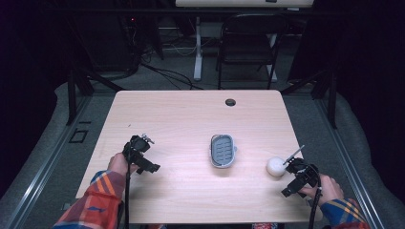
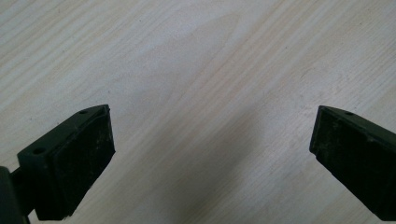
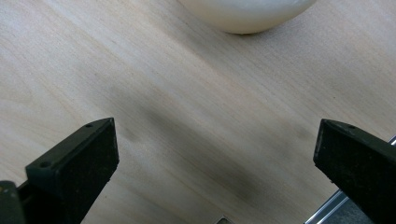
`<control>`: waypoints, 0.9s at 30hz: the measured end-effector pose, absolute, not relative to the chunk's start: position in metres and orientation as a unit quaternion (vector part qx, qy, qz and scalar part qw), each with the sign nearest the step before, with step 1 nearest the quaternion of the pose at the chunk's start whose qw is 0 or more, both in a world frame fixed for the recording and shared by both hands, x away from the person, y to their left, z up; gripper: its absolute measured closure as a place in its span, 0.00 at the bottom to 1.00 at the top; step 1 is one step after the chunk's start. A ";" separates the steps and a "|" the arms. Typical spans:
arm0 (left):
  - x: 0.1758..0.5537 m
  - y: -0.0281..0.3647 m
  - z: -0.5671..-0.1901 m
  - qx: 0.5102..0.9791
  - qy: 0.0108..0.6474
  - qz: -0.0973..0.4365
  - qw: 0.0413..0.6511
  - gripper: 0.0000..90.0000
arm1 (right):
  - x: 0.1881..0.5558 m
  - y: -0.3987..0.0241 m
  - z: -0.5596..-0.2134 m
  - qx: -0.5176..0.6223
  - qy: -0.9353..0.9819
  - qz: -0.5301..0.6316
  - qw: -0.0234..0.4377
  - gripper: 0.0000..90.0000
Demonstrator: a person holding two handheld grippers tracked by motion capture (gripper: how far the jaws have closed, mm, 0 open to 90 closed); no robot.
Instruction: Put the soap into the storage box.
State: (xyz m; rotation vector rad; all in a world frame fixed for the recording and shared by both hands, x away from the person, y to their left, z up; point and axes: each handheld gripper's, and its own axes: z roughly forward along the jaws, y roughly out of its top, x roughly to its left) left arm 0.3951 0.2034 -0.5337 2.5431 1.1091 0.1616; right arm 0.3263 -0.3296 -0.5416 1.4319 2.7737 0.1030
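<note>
With both jaws spread wide, the white ball (image 1: 275, 166) could be knocked rolling off the table (image 1: 191, 114) if nudged by the empty right tool (image 1: 292, 168).

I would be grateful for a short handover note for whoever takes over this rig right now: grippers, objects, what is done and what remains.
Left gripper: open, holding nothing, over bare table on the left side.
Right gripper: open, holding nothing, close beside the white rounded piece near the table's right edge; in the right gripper view that piece lies just ahead of the jaws, not between them.
Grey soap dish: mid-table, nothing in it, apart from both grippers.
Done: nothing grasped or moved, as far as things lie.
Left: probably close on the white piece, and likely carry it to the dish.
</note>
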 end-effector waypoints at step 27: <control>0.394 0.205 -0.534 0.899 0.395 0.059 0.179 0.00 | 0.337 -0.322 -0.534 0.447 0.894 0.034 0.017 0.00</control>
